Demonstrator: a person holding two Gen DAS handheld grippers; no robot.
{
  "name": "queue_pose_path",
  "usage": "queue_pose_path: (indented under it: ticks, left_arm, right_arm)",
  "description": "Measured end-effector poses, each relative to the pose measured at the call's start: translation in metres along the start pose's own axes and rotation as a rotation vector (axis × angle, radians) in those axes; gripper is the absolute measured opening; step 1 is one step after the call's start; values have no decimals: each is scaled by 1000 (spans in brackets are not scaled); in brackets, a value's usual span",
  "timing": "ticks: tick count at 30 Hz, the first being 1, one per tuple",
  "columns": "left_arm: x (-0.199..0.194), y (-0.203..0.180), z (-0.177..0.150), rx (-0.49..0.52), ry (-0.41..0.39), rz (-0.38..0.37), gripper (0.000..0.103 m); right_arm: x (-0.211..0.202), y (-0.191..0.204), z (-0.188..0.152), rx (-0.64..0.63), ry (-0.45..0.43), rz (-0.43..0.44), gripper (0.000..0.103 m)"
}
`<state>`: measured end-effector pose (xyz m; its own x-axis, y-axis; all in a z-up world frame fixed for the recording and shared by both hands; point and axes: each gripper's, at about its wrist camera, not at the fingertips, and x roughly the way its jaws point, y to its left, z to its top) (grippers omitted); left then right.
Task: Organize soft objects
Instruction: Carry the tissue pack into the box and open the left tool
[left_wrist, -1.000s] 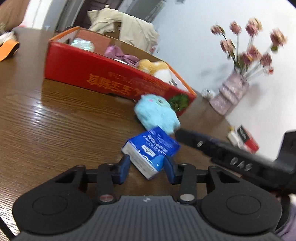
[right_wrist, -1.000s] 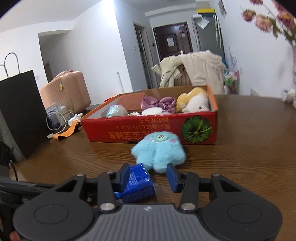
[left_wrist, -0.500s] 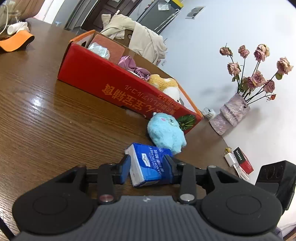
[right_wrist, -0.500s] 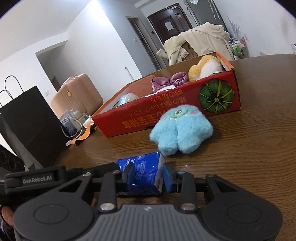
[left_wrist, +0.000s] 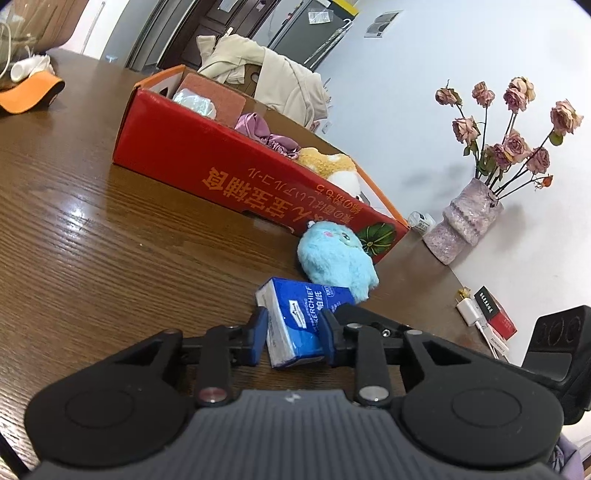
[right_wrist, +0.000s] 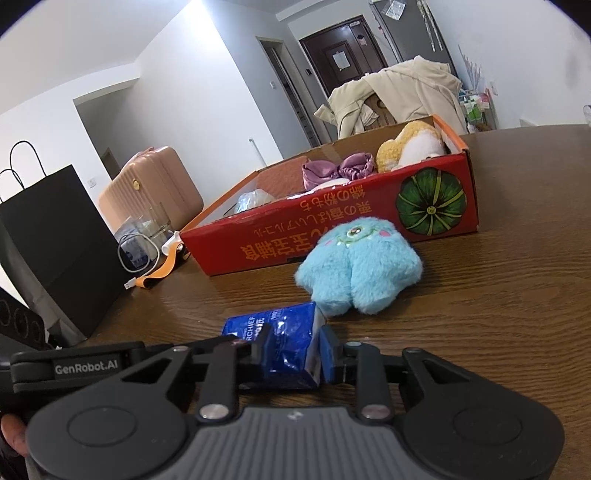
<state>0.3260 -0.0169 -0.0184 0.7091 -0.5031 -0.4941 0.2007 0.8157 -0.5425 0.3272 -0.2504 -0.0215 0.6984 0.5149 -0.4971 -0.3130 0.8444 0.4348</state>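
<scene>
A blue tissue pack (left_wrist: 301, 317) lies on the wooden table (left_wrist: 110, 258). My left gripper (left_wrist: 294, 336) is shut on it, and my right gripper (right_wrist: 291, 350) is shut on the same pack (right_wrist: 284, 343) from the other side. A light blue plush toy (left_wrist: 336, 258) sits just beyond the pack, against the red cardboard box (left_wrist: 221, 173); it also shows in the right wrist view (right_wrist: 360, 273). The box (right_wrist: 332, 229) holds a yellow plush (right_wrist: 406, 147), purple fabric (right_wrist: 336, 168) and a clear wrapped item (right_wrist: 253, 199).
A vase of dried roses (left_wrist: 469, 221) and small packets (left_wrist: 491, 314) stand near the wall. An orange cap (left_wrist: 29, 96) lies far left. A black paper bag (right_wrist: 55, 240), cables (right_wrist: 140, 254) and a pink suitcase (right_wrist: 151, 188) are to the left.
Both grippers have closed in on the tissue pack from opposite sides and now clamp it. Both cameras have dropped lower, closer to the table.
</scene>
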Motion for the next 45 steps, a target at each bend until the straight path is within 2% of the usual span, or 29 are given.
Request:
queue_pose_path:
  ticks: [4, 9, 13, 17, 21, 25, 28, 34, 40, 45]
  left_arm:
    - [-13, -5, -3, 4, -20, -9, 27]
    - [-44, -19, 7, -12, -79, -85, 27]
    - [-45, -33, 47, -24, -68, -134, 27]
    - [-30, -49, 102, 23, -77, -125, 27]
    - [10, -43, 155, -4, -65, -88, 27]
    - [54, -24, 181, -16, -36, -23, 27]
    - [86, -6, 183, -39, 16, -2, 27]
    - [131, 10, 169, -45, 112, 2, 27]
    - [135, 15, 171, 20, 156, 63, 29]
    - [135, 15, 169, 68, 175, 109, 30]
  right_arm:
    - [-20, 15, -5, -23, -34, -21, 19]
    - [-57, 40, 3, -48, -132, -30, 18]
    - [-65, 53, 42, -86, -176, -58, 17]
    - [-47, 56, 95, -122, -187, -79, 17]
    - [-1, 43, 146, -99, -150, -89, 17]
    - [57, 16, 173, -34, -53, -83, 17]
    - [88, -1, 170, -6, -1, -108, 17]
    - [114, -15, 157, -38, 77, -201, 17]
    - [138, 1, 158, -167, 171, -216, 18]
    - [146, -17, 160, -63, 241, -153, 18]
